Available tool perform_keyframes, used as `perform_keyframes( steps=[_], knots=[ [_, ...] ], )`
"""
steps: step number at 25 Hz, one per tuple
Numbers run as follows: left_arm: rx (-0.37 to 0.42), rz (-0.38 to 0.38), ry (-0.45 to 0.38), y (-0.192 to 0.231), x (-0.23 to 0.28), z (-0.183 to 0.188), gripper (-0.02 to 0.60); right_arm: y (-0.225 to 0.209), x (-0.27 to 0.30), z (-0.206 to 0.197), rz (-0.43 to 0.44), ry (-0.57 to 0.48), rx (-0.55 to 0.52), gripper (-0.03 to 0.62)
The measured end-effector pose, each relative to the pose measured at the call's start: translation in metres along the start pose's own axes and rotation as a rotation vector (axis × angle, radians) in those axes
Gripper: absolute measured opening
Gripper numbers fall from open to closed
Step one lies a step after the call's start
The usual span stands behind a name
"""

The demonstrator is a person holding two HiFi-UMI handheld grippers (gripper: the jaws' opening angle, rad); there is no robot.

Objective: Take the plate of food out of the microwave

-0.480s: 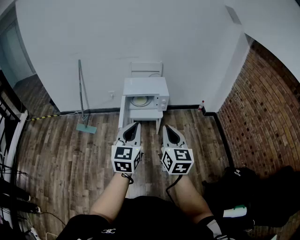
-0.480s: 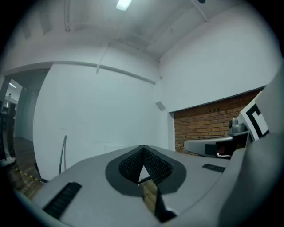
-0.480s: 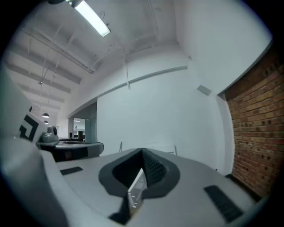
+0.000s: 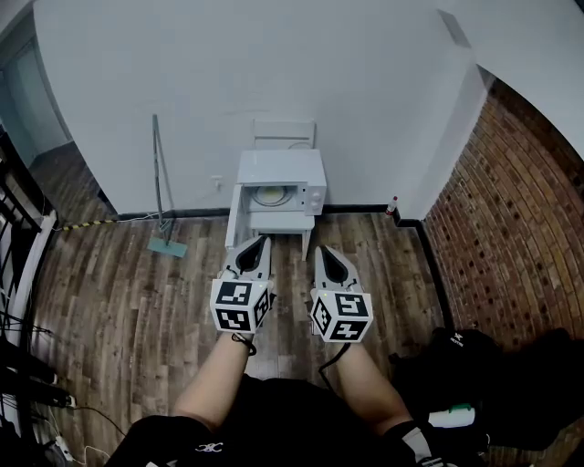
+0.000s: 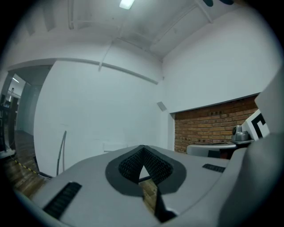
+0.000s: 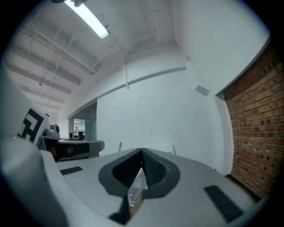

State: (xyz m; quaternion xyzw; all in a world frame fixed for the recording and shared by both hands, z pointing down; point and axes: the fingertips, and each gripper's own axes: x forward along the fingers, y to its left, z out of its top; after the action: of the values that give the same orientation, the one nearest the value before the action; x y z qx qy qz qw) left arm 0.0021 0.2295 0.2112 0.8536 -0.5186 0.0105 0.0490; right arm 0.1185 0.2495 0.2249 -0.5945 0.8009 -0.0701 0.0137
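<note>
Wood floor (image 4: 137, 301), plate (image 4: 271, 194) in microwave (image 4: 281, 170) — left gripper (image 4: 265, 241) closed, right gripper (image 4: 320, 250) closed

Your left gripper (image 5: 142, 150) fills the frame from four to eight o'clock; its grey jaws meet at the tips, and the black ribbed pads (image 5: 155, 166) leave only a small wedge behind them with nothing gripped in it. A white wall (image 5: 102, 106) spans the middle of the view; a thin pole (image 5: 61, 153) leans against it at nine o'clock; farther out at nine o'clock stands a doorway (image 5: 13, 111), with wooden floor (image 5: 20, 179) at eight o'clock. At three o'clock you see a brick wall (image 5: 208, 126); in front of it lies your right gripper (image 5: 199, 149), its marker cube (image 5: 257, 126) at the frame's edge. A ceiling light (image 5: 126, 3) glows at twelve o'clock.
</note>
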Motion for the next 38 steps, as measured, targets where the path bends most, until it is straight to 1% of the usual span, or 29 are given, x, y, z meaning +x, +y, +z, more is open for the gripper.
perform_keyframes(
  steps=[4,7,11,14,17,19,22,26,29,34,38],
  knots=[
    [-0.007,-0.003,0.018,-0.007,0.004,-0.007,-0.009,-0.008,0.002,-0.003,0.0,0.015,-0.004,0.014],
    [-0.011,-0.002,0.028,-0.003,0.011,-0.012,-0.009,-0.011,0.009,-0.007,-0.003,0.024,0.0,0.014],
    [-0.009,-0.006,0.04,0.009,0.022,-0.022,-0.009,-0.014,0.03,-0.019,-0.006,0.044,0.015,0.014],
    [-0.023,-0.003,0.044,0.031,0.039,-0.031,-0.009,-0.015,0.057,-0.029,-0.012,0.056,0.011,0.014],
    [-0.051,-0.009,0.038,0.06,0.071,-0.036,-0.009,-0.02,0.094,-0.031,-0.042,0.036,-0.004,0.014],
    [-0.051,-0.019,0.036,0.079,0.095,-0.038,-0.009,-0.026,0.123,-0.031,-0.056,0.027,-0.008,0.014],
    [-0.064,-0.027,0.041,0.106,0.134,-0.042,-0.009,-0.036,0.172,-0.03,-0.064,0.037,-0.013,0.014],
    [-0.098,-0.034,0.061,0.151,0.188,-0.043,-0.009,-0.04,0.243,-0.027,-0.05,0.07,-0.006,0.014],
    [-0.115,-0.038,0.068,0.181,0.223,-0.043,-0.009,-0.04,0.289,-0.032,-0.045,0.106,-0.004,0.014],
    [-0.133,-0.05,0.092,0.22,0.269,-0.05,-0.009,-0.045,0.351,-0.044,-0.058,0.156,-0.001,0.014],
    [-0.161,-0.045,0.097,0.248,0.299,-0.055,-0.009,-0.052,0.393,-0.063,-0.057,0.22,0.031,0.014]
  ],
)
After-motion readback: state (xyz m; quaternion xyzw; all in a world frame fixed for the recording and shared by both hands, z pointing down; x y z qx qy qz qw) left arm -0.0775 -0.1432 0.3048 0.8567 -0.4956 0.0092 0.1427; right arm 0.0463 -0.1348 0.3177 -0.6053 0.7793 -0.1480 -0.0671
